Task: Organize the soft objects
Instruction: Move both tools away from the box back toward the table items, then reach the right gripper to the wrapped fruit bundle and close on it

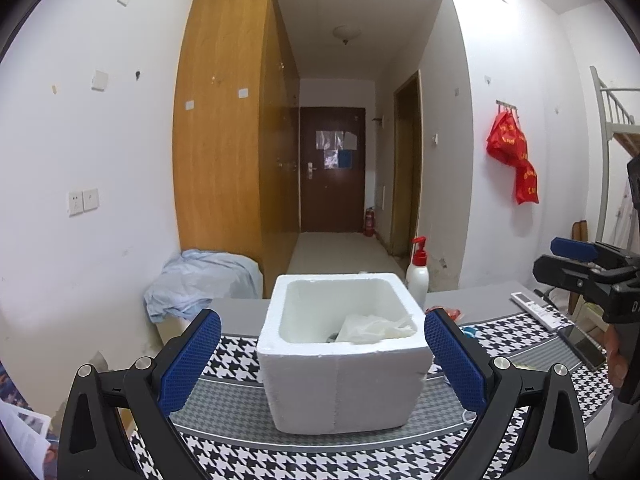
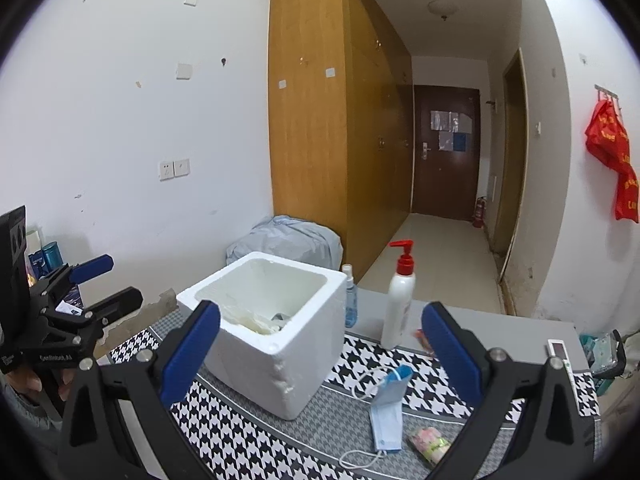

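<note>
Grippers first: left gripper [image 1: 322, 364] spread wide and empty, foam box [image 1: 340, 380] at twelve o'clock between its fingers; right gripper [image 2: 320, 354] likewise spread and empty. Face mask [image 2: 387, 412], blue, lies flat on the checked cloth [image 2: 224, 436] just beyond the right gripper at one o'clock, outside the box. Small pink packet [image 2: 430, 442] beside it at two o'clock. White tissue [image 1: 374, 328] already sits inside the box. Lotion bottle [image 2: 398, 308] stands behind. Judged partly done: mask and packet remain.
</note>
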A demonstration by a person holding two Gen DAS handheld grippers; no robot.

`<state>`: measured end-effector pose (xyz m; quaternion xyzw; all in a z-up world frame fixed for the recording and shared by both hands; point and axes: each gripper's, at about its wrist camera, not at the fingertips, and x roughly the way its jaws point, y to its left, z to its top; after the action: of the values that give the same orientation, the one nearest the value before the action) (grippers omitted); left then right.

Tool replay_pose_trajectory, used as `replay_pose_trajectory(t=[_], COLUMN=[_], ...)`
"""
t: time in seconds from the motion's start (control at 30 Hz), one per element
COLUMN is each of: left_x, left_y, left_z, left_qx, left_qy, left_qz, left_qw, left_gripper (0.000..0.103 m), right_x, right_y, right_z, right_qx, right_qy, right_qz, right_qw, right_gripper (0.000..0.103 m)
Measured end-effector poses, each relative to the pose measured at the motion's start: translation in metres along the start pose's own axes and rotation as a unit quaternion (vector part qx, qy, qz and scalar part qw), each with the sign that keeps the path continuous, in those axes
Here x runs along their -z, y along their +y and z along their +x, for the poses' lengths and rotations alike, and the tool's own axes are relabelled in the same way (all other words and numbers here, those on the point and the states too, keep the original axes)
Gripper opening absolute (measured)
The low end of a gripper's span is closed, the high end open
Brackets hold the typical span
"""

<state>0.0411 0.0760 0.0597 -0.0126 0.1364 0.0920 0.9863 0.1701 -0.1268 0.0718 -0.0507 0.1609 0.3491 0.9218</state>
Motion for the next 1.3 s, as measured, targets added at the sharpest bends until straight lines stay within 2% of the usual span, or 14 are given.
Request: replay_pose_trajectory(t=[0.27, 0.47, 0.57, 0.77, 0.93, 1.13, 1.3], left_x=[0.006, 0.019, 0.025, 0.034, 0.044, 0.051, 0.058], left_y=[-0.011, -0.018, -0.022, -0.027, -0.027, -0.034, -0.039], left_z=[-0.011, -0.012, -0.014, -0.019, -0.015, -0.013, -0.009], left_qx=[-0.005, 0.009, 0.003, 0.015, 0.023, 0.016, 0.033], left_qy=[-0.025, -0.026, -0.029, -0.038, -0.027, -0.031, -0.026], left_qz=[-0.003, -0.009, -0.007, 0.003, -0.003, 0.008, 0.006], left_qw=[0.9997, 0.9996, 0.9995, 0.9991, 0.9994, 0.9994, 0.9991], left_gripper=[0.102, 0.102, 0.102, 0.102, 0.102, 0.102, 0.102], right_x=[0.023, 0.038, 0.046, 0.063, 0.075, 0.085, 0.093], right_y=[-0.006, -0.009, -0.006, -0.005, -0.008, -0.010, -0.012], right_z=[-0.024, -0.033, -0.037, -0.042, -0.039, -0.036, -0.031], right_qx=[0.032, 0.058, 0.063, 0.079, 0.077, 0.080, 0.085], right_qy=[-0.028, -0.034, -0.039, -0.040, -0.031, -0.023, -0.013], right_qz=[0.006, 0.006, 0.004, 0.011, 0.025, 0.024, 0.026], right_qw=[0.999, 0.998, 0.997, 0.996, 0.996, 0.996, 0.996], right_gripper=[0.102, 0.102, 0.102, 0.102, 0.102, 0.102, 0.102])
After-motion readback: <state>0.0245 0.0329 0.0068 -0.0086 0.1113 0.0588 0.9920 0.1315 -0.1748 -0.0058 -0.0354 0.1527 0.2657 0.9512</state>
